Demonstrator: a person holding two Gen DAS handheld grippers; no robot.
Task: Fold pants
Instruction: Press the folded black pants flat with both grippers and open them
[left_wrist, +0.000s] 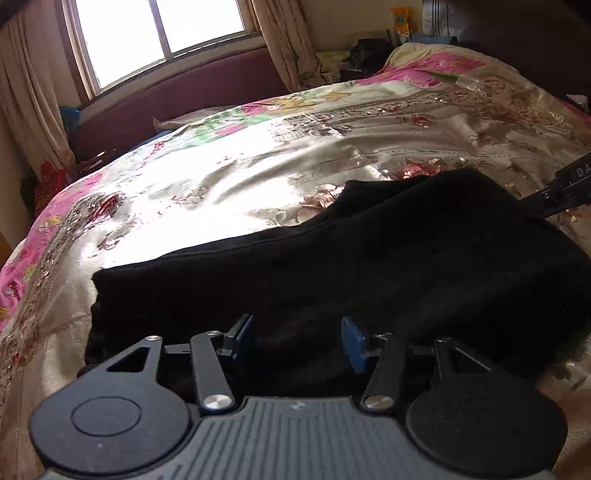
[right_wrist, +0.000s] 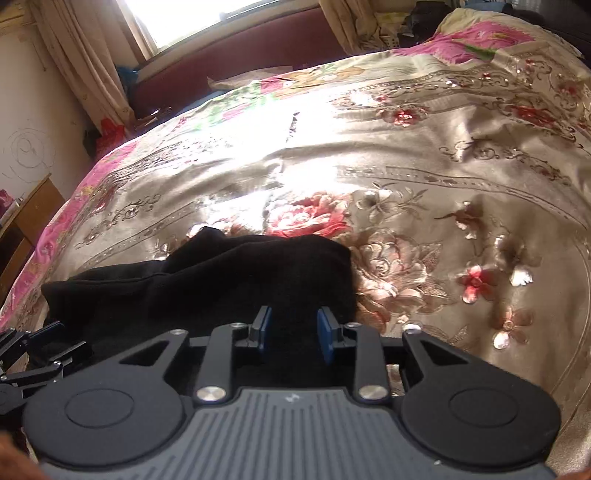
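Note:
The black pants (left_wrist: 351, 266) lie folded in a thick bundle on the floral bedspread (left_wrist: 221, 177), near the bed's front edge. My left gripper (left_wrist: 297, 336) is open, its blue pads just over the near edge of the bundle, holding nothing. In the right wrist view the pants (right_wrist: 229, 273) lie in front and to the left. My right gripper (right_wrist: 293, 328) is open with a narrower gap, over the right end of the bundle. The right gripper's body shows at the left wrist view's right edge (left_wrist: 561, 184); the left gripper shows at lower left (right_wrist: 33, 350).
The satin bedspread (right_wrist: 424, 184) stretches beyond and right of the pants. A maroon headboard (left_wrist: 177, 99) and a window with curtains (left_wrist: 159, 33) stand at the far side. Clutter sits at the back right (left_wrist: 365, 55). A wooden piece of furniture (right_wrist: 26, 225) stands left of the bed.

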